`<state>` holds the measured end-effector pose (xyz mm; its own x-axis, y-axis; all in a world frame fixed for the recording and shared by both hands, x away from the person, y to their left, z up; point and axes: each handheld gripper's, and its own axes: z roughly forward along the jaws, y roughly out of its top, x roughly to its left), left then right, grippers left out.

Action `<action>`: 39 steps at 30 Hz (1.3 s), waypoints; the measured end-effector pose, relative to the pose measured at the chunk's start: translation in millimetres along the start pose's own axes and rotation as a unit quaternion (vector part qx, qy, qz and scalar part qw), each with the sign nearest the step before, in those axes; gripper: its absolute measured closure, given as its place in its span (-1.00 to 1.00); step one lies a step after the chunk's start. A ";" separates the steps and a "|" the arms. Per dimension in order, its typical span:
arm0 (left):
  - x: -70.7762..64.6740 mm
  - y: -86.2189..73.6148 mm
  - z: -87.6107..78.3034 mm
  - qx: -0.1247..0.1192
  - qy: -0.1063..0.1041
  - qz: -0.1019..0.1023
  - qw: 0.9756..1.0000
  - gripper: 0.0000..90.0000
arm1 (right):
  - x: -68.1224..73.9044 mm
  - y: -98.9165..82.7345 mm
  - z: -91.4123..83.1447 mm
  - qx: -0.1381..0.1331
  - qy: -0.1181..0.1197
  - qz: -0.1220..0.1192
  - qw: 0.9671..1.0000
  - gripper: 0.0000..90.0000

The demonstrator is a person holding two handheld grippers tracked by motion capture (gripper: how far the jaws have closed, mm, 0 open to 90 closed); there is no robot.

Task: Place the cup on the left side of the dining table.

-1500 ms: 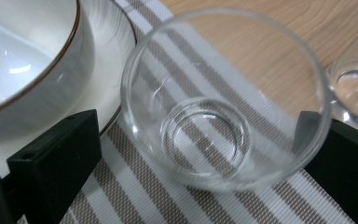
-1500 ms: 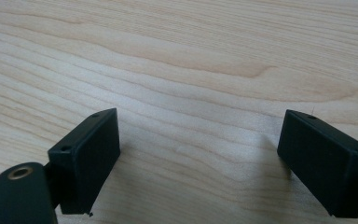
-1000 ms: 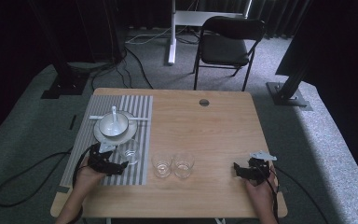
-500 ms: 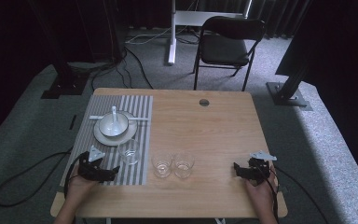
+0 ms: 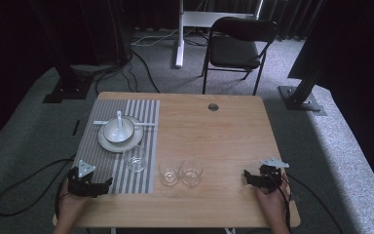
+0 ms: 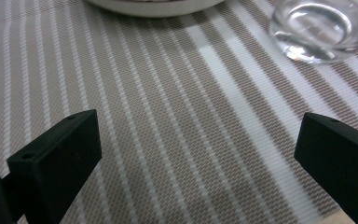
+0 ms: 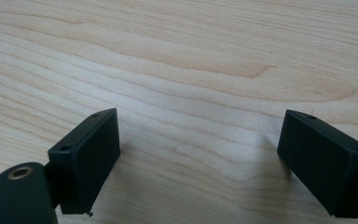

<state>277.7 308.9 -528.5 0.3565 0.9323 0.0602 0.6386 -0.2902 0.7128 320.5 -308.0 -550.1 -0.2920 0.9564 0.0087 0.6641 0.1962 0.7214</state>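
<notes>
left gripper [image 5: 108, 183] wide open, empty, over near mat [image 5: 118, 146] edge | right gripper [image 5: 247, 173] wide open, empty, on bare table [image 5: 224, 136] | one glass [image 5: 135, 158] on mat; two glasses [image 5: 179, 172] on bare wood, likely still to move | beyond: bowl [image 5: 118, 129] on plate

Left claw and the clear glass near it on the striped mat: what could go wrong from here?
1. The open left claw sits low on the striped woven placemat; a careless reach might knock the clear drinking glass over.
2. That glass stands close to the white plate holding a white bowl; a nudge could push it against the rim.
</notes>
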 end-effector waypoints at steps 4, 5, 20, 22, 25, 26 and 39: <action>3.8 -9.2 -5.6 -0.004 0.008 -0.010 1.000 -0.97 | 0.0 0.0 0.0 0.000 0.000 0.000 1.000 -0.72; 4.4 -11.5 -7.1 -0.006 0.010 -0.012 1.000 -0.97 | 0.0 0.0 0.0 0.000 0.000 0.000 1.000 -0.72; 16.9 -45.4 -38.3 -0.042 0.051 -0.065 0.996 -0.97 | 0.0 0.0 0.0 0.000 0.000 0.000 1.000 -0.72; 17.1 -47.9 -39.6 -0.043 0.053 -0.067 0.995 -0.97 | 0.0 0.0 0.0 0.000 0.000 0.000 1.000 -0.72; 18.4 -53.8 -42.5 -0.042 0.059 -0.072 0.995 -0.97 | 0.0 0.0 0.0 0.000 0.000 0.000 1.000 -0.72; 19.4 -55.7 -43.6 -0.043 0.060 -0.072 0.995 -0.97 | 0.0 0.0 0.0 0.000 0.000 0.000 1.000 -0.72; 27.7 -75.9 -55.8 -0.055 0.083 -0.108 0.989 -0.97 | -0.1 -0.1 0.0 0.000 0.000 0.000 1.000 -0.72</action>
<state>201.1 368.8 -541.9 0.0966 0.9953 0.0060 0.6060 -0.0636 0.7929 320.4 -308.1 -550.2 -0.2926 0.9562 0.0084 0.6635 0.1967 0.7219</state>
